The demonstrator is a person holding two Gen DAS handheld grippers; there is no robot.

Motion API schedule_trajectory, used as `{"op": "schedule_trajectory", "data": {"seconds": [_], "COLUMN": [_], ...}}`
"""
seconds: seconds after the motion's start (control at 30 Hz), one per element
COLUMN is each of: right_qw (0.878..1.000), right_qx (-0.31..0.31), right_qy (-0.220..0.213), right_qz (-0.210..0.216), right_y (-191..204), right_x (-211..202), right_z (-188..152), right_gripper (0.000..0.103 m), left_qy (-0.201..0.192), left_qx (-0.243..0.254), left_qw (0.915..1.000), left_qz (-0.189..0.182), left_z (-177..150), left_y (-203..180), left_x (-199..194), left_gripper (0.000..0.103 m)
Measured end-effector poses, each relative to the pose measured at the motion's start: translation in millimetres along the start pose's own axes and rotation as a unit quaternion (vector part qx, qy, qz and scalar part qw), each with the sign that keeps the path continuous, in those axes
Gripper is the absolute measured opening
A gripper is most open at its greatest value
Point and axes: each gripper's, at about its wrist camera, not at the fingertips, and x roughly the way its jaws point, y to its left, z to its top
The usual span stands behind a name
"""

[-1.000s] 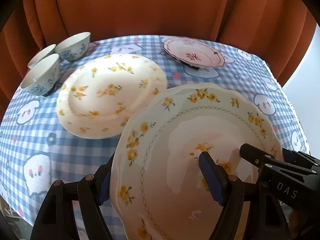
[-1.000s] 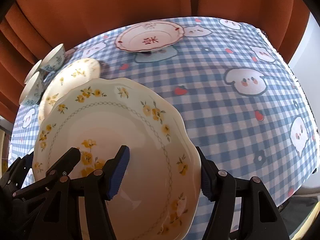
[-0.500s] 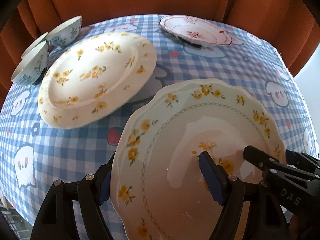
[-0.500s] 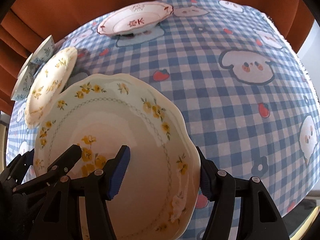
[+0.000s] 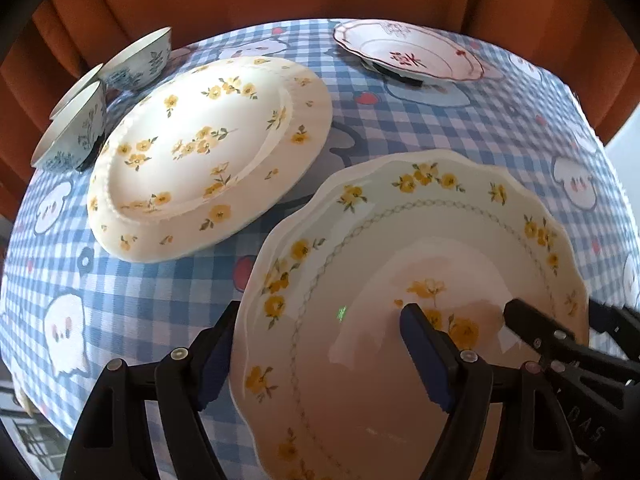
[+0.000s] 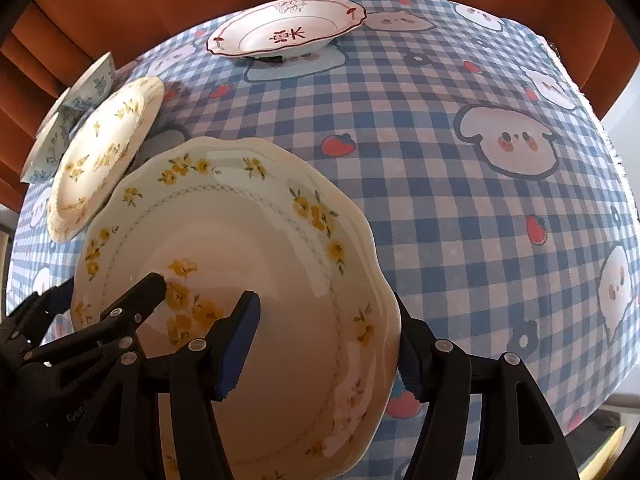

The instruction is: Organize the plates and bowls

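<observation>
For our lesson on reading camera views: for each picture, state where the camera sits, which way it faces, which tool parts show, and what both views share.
Left wrist: sits on the left tool, looking steeply down at the scalloped plate; its fingers and the right tool's tip show.
Right wrist: sits on the right tool, looking down; its fingers and the left tool's tip show.
Shared: scalloped plate, round flowered plate, red-rimmed plate, bowls, checked tablecloth.

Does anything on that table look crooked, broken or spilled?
Nothing looks broken or spilled. One oddity: the red-trimmed plate at the far side sits on something dark under it, so it doesn't lie flat on the cloth. The scalloped plate sits with both grippers straddling its rim; the left one's jaws are opening.
</observation>
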Motion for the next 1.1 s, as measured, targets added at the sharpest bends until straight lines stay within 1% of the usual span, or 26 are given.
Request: {"op": "schedule_trajectory", "data": {"seconds": [0.07,0.23,0.3,0.4,0.47,0.5,0.57,0.77,0.87,1.03,1.1], "right_qw": [1.0,0.999,0.999,0.997,0.997,0.996,0.996,0.995,0.994,0.994,0.994], "right_qx": [-0.003,0.016,0.025,0.042,0.047,0.05,0.054,0.045,0.035,0.022,0.019], "right_qy": [-0.006,-0.023,-0.03,-0.043,-0.05,-0.054,-0.062,-0.083,-0.094,-0.1,-0.102], "right_qz": [-0.012,-0.023,-0.03,-0.038,-0.043,-0.045,-0.045,-0.04,-0.041,-0.037,-0.035], "right_y": [2,3,4,8,14,18,23,61,83,111,122], "right_x": [-5,-20,-26,-36,-43,-46,-53,-63,-66,-64,-61], "right_z": [0,1,1,0,0,0,-1,0,6,19,26], "right_gripper": [0.067,0.068,0.069,0.07,0.07,0.07,0.07,0.07,0.07,0.07,0.07], "left_qy": [0.001,-0.015,-0.022,-0.031,-0.037,-0.039,-0.042,-0.056,-0.059,-0.061,-0.062], "left_qx": [0.005,0.032,0.041,0.051,0.054,0.056,0.059,0.073,0.068,0.055,0.051], "left_qw": [1.0,0.9991,0.9983,0.9972,0.9964,0.996,0.9951,0.9928,0.993,0.9939,0.9946], "left_qz": [-0.008,-0.025,-0.034,-0.045,-0.054,-0.057,-0.067,-0.076,-0.075,-0.073,-0.066], "left_z": [-1,2,4,5,6,7,8,14,18,29,35], "left_y": [2,6,10,17,24,27,34,57,73,102,112], "left_x": [-3,-17,-22,-31,-37,-39,-42,-53,-54,-52,-50], "left_gripper": [0.08,0.082,0.085,0.087,0.087,0.09,0.092,0.092,0.092,0.092,0.092]}}
